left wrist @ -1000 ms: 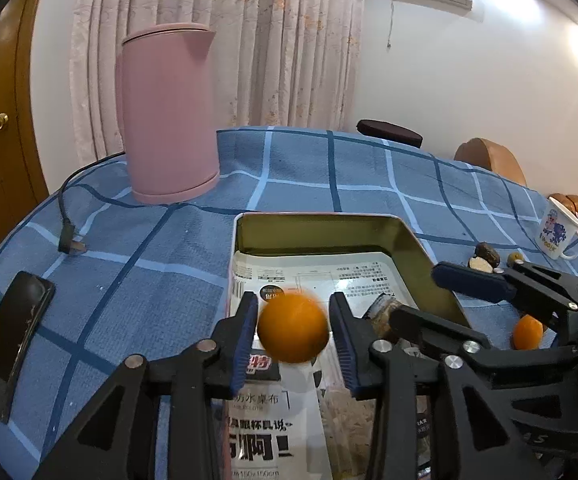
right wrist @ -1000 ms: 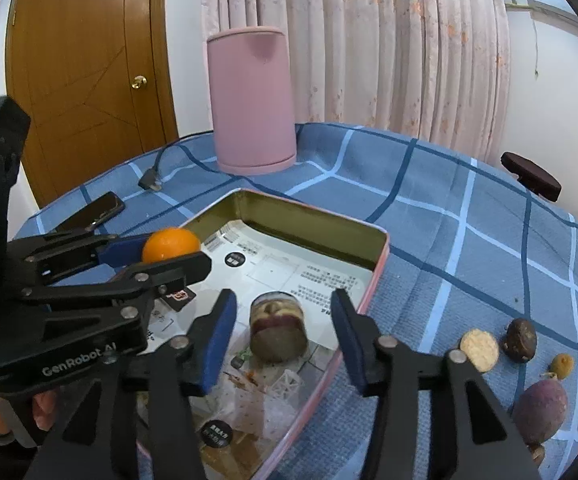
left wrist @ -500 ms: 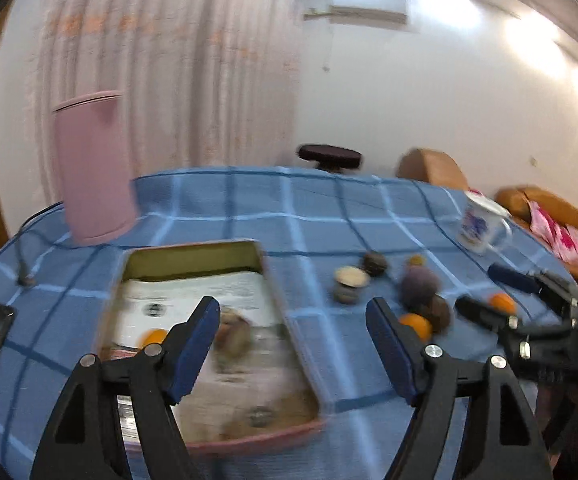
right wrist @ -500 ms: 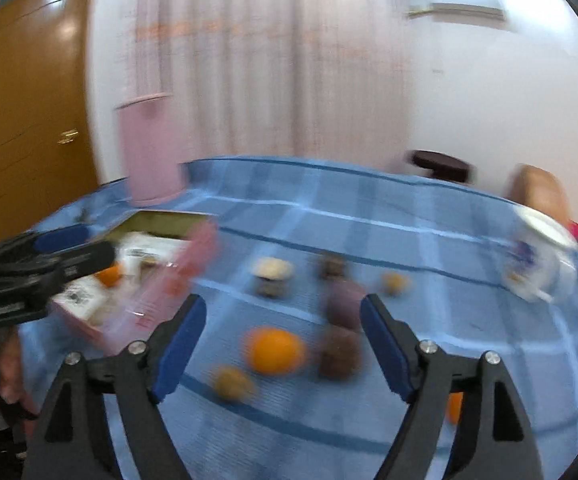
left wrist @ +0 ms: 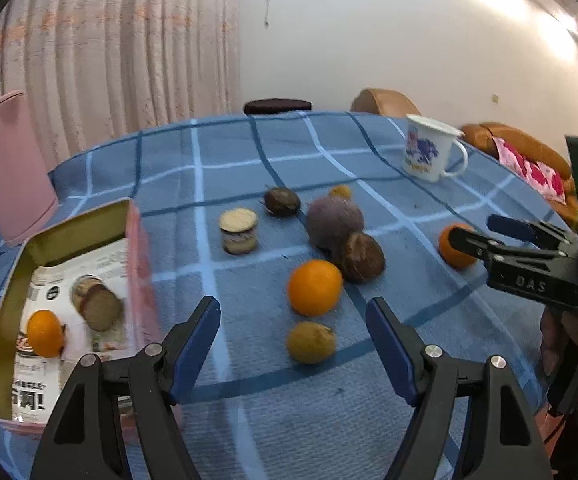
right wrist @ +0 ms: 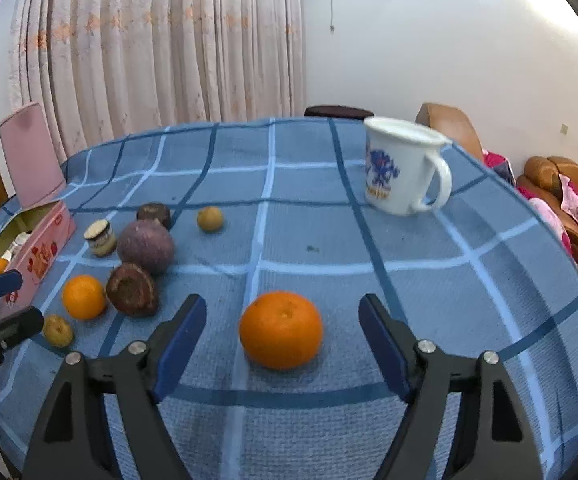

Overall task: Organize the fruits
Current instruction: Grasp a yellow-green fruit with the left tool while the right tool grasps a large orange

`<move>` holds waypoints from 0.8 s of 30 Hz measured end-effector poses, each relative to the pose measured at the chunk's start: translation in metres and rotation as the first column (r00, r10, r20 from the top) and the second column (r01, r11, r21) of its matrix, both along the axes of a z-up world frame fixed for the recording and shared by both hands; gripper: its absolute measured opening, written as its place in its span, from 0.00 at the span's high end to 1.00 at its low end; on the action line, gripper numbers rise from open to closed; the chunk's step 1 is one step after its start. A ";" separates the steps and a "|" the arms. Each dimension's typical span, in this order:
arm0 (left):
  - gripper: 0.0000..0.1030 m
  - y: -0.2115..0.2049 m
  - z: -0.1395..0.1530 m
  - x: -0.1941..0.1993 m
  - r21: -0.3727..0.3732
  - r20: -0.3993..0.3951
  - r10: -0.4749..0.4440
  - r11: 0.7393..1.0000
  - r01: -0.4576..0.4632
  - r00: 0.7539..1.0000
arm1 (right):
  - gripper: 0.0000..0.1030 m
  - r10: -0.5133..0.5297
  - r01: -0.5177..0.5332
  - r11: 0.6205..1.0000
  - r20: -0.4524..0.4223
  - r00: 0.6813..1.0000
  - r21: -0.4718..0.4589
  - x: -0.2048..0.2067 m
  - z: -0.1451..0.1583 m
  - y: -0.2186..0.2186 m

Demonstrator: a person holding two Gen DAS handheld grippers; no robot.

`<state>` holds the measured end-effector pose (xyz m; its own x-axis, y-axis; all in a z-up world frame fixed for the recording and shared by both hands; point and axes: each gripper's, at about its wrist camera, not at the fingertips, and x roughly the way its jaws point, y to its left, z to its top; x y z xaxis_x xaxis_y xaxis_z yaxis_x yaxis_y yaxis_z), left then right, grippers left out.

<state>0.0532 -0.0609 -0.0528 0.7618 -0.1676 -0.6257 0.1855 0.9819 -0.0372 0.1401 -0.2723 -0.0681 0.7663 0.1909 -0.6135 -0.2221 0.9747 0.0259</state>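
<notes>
Both grippers angled down over loose fruit on the checked cloth, nothing grasped.

Left wrist view: the left gripper (left wrist: pixel 293 344) tilts downward, jaws wide and just closing on nothing; a small yellow fruit (left wrist: pixel 311 342) lies on the blue cloth (left wrist: pixel 249 152) between the fingertips and an orange (left wrist: pixel 315 288) sits just beyond at 12 o'clock. The pink tin (left wrist: pixel 139 256) at 9 o'clock holds another orange and a cut brown fruit, its near end hidden behind the gripper. At 3 o'clock the right gripper's fingers cover part of a further orange.

Right wrist view: the right gripper (right wrist: pixel 281 340) also tilts down, jaws released and closing, with a large orange (right wrist: pixel 281 330) between the fingertips, untouched. At 9 o'clock the left gripper's tips are cut off by the frame edge; the mug (right wrist: pixel 403 170) at 1 o'clock is blurred.
</notes>
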 end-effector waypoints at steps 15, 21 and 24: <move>0.66 -0.009 -0.020 0.018 -0.042 -0.141 -0.085 0.996 0.080 0.986 | 0.50 0.041 -0.035 0.999 -0.172 0.984 0.038 0.020 -0.020 -0.004; 0.71 -0.008 -0.018 0.014 -0.057 -0.122 -0.095 0.994 0.088 0.988 | 0.51 0.071 -0.064 0.997 -0.137 0.988 0.053 0.015 -0.017 -0.003; 0.71 -0.008 -0.015 0.009 -0.053 -0.087 -0.093 0.995 0.088 0.992 | 0.51 0.100 -0.095 0.994 -0.097 0.990 0.059 0.007 -0.013 -0.002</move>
<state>0.0625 -0.0685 -0.0675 0.6837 -0.2652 -0.6799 0.2672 0.9579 -0.1049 0.1474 -0.2739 -0.0812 0.6777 0.2966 -0.6728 -0.3095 0.9451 0.1048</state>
